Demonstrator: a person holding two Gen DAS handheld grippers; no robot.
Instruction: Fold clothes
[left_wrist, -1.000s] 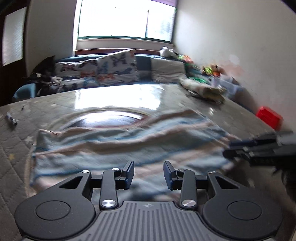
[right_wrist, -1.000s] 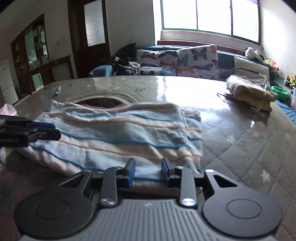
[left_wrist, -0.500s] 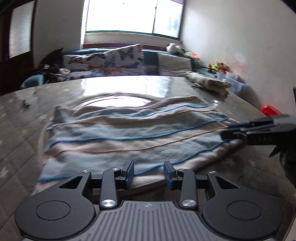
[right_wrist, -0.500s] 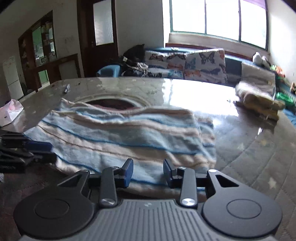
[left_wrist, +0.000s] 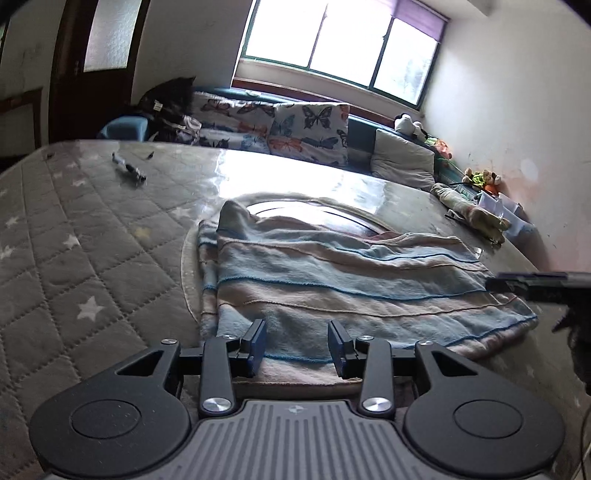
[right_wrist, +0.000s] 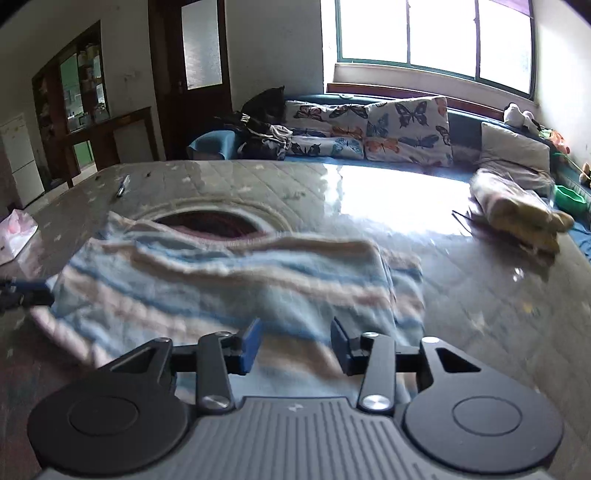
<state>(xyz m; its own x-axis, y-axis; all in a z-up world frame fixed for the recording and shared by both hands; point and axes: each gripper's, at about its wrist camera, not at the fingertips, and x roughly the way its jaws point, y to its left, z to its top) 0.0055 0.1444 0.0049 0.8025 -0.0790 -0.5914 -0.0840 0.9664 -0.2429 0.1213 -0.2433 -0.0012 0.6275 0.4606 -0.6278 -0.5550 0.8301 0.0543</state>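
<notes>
Striped blue-and-cream garment lies folded, rumpled.

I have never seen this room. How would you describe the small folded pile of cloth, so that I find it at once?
Start at the large quilted grey table. The folded beige and yellow cloth pile lies at its far right edge. Unlike the blue striped towel spread near the grippers, it is small, bundled and has no stripes.
</notes>
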